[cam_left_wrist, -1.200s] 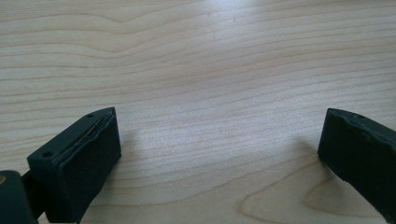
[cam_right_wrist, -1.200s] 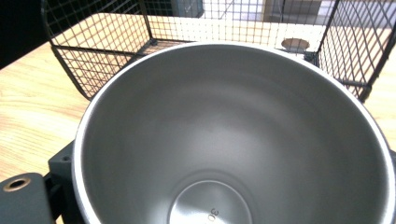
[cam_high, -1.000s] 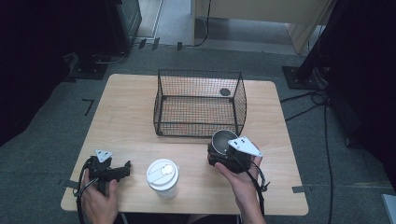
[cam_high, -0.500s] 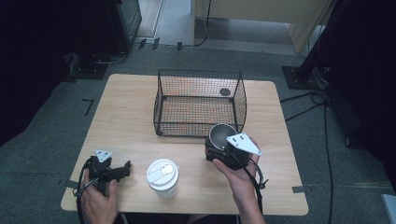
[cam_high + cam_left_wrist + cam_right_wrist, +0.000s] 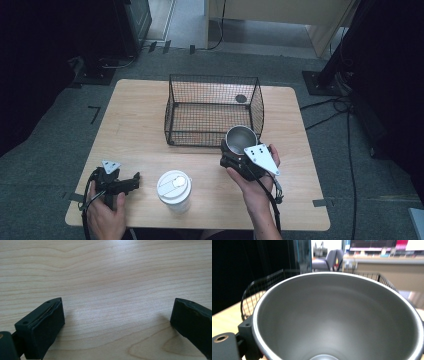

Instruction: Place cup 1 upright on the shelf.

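The steel cup point(image 5: 241, 140) is already gripped and lifted by the right tongs point(image 5: 235, 155), at about 4 o'clock on the desk point(image 5: 140, 125), just in front of the near right corner of the wire basket point(image 5: 212, 107). Judging by that, the pick-up is done and what is left is carrying the cup over the basket's front wall and setting it down inside; the basket's floor looks bare apart from a small dark disc point(image 5: 241, 98) toward its far right corner. In the right gripper view the cup's open mouth point(image 5: 337, 315) faces the camera with the basket rim behind it, so the cup appears tilted back toward the hand, and one jaw shows against its outer wall at lower left. The right hand point(image 5: 252, 182) comes up from 5 o'clock, forearm angled inward, the grey plate uppermost. The left tongs point(image 5: 122, 184) lie low at 7 o'clock with the left hand point(image 5: 102, 212) wrapped round the handle, jaws spread wide over bare wood and holding nothing. A white lidded cup point(image 5: 174, 190) stands untouched at 6 o'clock, between the two hands, and may be next.
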Motion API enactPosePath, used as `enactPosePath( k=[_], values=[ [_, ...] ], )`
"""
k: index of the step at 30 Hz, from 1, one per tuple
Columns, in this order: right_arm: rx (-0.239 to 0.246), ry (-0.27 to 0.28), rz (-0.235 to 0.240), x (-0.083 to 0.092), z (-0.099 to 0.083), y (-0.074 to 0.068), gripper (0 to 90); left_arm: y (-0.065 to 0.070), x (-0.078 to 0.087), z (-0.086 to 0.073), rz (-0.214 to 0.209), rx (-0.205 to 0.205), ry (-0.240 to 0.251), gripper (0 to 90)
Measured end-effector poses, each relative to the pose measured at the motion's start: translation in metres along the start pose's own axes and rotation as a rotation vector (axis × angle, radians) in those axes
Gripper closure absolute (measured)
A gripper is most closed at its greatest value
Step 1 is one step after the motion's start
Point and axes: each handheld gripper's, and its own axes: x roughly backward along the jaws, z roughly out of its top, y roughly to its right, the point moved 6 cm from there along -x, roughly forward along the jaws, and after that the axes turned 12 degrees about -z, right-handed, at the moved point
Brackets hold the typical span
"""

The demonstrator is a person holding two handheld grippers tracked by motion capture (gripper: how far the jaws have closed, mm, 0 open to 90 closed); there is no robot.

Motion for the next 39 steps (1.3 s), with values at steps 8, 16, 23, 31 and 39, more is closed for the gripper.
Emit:
enactPosePath(
  k=[8,16,23,31,39],
  values=[
    [0.021,0.069,-0.008,-0.002,0.006,0.0,7.1,0.0,0.0,0.0,0.0,0.0,0.0,0.0],
    [0.004,0.099,-0.022,-0.008,0.016,0.007,7.1,0.0,0.0,0.0,0.0,0.001,0.002,0.0],
    [0.008,0.114,-0.009,-0.017,0.028,0.009,7.1,0.0,0.0,0.0,0.0,0.0,0.0,0.0],
    [0.012,0.131,0.013,-0.031,0.04,0.005,7.0,0.0,0.0,0.0,0.0,0.001,-0.001,0.0],
    [0.027,0.13,0.024,-0.053,0.051,0.0,7.0,0.0,0.0,0.0,0.0,0.001,0.0,0.0]
  ],
)
